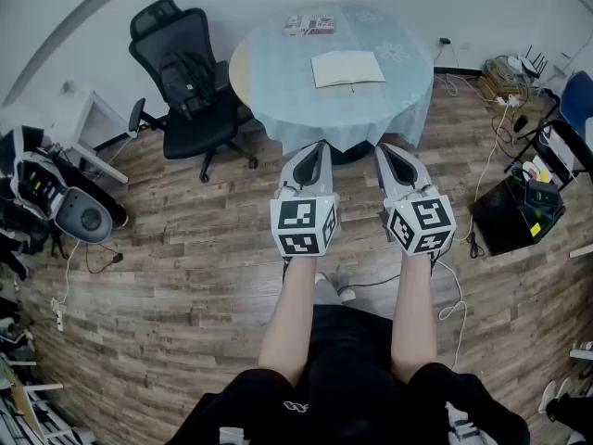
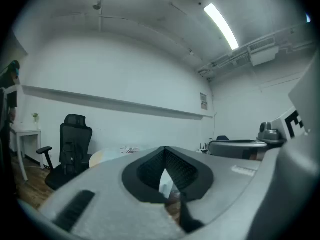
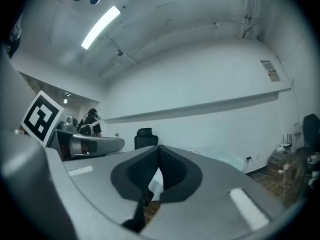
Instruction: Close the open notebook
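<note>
The open notebook (image 1: 347, 68) lies flat, white pages up, on a round table (image 1: 278, 91) covered in a pale blue cloth, at the top centre of the head view. The person stands back from the table on the wooden floor and holds both grippers level, side by side, short of the table's near edge. My left gripper (image 1: 316, 150) has its jaws together with nothing between them, as the left gripper view (image 2: 165, 151) also shows. My right gripper (image 1: 390, 151) is likewise shut and empty (image 3: 159, 148). From the gripper views the notebook is not visible.
A black office chair (image 1: 190, 82) stands left of the table. A small printed packet (image 1: 309, 25) lies at the table's far edge. Cables and a power strip (image 1: 505, 100) trail at the right, near a black case (image 1: 514, 213). Grey equipment (image 1: 79, 216) sits at the left.
</note>
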`<state>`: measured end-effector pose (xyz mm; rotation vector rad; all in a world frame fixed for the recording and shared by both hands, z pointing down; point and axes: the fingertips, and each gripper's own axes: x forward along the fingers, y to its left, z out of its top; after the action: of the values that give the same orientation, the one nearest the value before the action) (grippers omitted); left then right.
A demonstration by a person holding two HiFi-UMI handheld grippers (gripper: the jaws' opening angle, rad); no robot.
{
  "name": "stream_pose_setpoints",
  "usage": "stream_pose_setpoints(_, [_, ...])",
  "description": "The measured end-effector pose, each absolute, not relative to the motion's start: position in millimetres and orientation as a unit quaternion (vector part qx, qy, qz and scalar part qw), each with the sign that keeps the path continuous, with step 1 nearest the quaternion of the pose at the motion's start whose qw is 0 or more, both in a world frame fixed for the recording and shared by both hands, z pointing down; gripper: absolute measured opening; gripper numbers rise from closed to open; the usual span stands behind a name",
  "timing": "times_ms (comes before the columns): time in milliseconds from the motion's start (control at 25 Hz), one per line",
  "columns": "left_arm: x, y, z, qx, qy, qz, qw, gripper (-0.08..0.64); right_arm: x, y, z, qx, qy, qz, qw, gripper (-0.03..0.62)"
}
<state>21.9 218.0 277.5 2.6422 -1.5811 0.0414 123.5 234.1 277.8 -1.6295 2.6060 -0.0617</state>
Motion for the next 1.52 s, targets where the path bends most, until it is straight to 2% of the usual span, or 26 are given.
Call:
stream_pose_setpoints(400, [34.2, 222.1, 282.4, 0.862, -0.504, 0.014, 0.042, 0.002, 156.8, 234.0, 281.6, -0.539, 0.837, -0.056, 0.077, 0.011])
stream_pose_setpoints(560, [33.5, 218.1, 278.6, 0.861, -0.508, 0.024, 0.025, 0.002, 163.6, 225.2, 279.4, -0.544, 0.833, -0.062, 0.081, 0.011])
stream_pose_setpoints(680, [26.9, 214.7, 269.0, 0.856, -0.516, 0.035, -0.003, 0.002, 161.5, 217.5, 271.6, -0.543, 0.832, -0.065, 0.088, 0.011])
stream_pose_setpoints(960, [0.8, 195.2, 256.2, 0.845, -0.535, 0.011, -0.007, 0.002, 140.4, 190.4, 263.1, -0.524, 0.845, -0.056, 0.090, 0.011])
stream_pose_setpoints(1240, [-36.3, 135.1, 250.3, 0.825, -0.566, -0.009, -0.006, 0.002, 127.8, 127.0, 266.9, -0.519, 0.848, -0.056, 0.089, 0.011])
stream_pose_setpoints(1520, [-6.7, 33.1, 271.6, 0.836, -0.548, -0.017, 0.008, 0.002, 158.4, 28.8, 281.2, -0.550, 0.829, -0.055, 0.087, 0.011])
